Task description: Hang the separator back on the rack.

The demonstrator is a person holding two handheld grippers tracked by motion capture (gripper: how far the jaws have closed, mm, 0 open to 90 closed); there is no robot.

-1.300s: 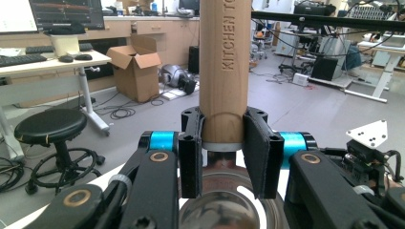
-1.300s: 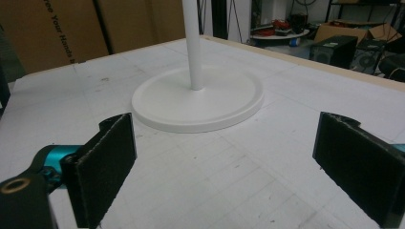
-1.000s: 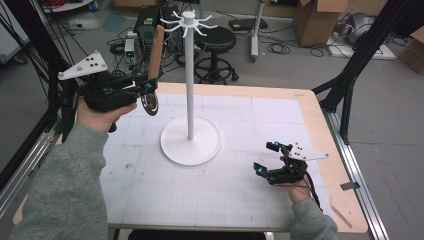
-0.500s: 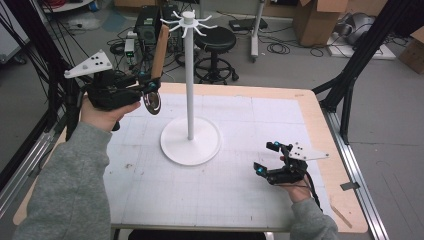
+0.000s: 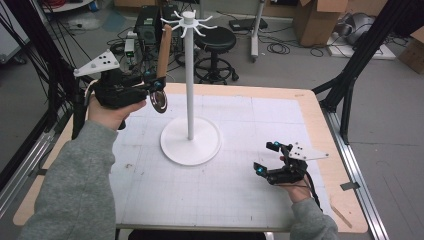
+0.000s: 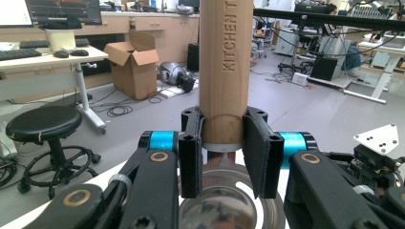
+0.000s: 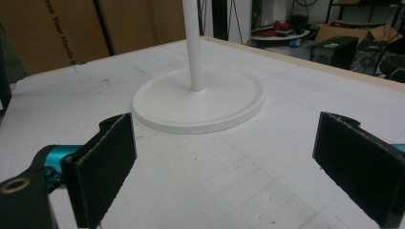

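The left gripper (image 5: 156, 85), clamped on the smooth round wooden handle (image 6: 224, 71), has edged nearer the white stand (image 5: 190, 135); shiny steel wheel (image 5: 159, 101) below. Right gripper (image 5: 267, 157) gapes, unmoved.

A white gridded tabletop (image 5: 240, 200) with a pale wooden edge; beyond it, on the grey floor, a black round stool (image 5: 214, 40) amid tangled cables. Cardboard boxes (image 5: 320, 20) stand farther back to the right; a black frame leg (image 5: 350, 85) slants down beside the tabletop's right edge.
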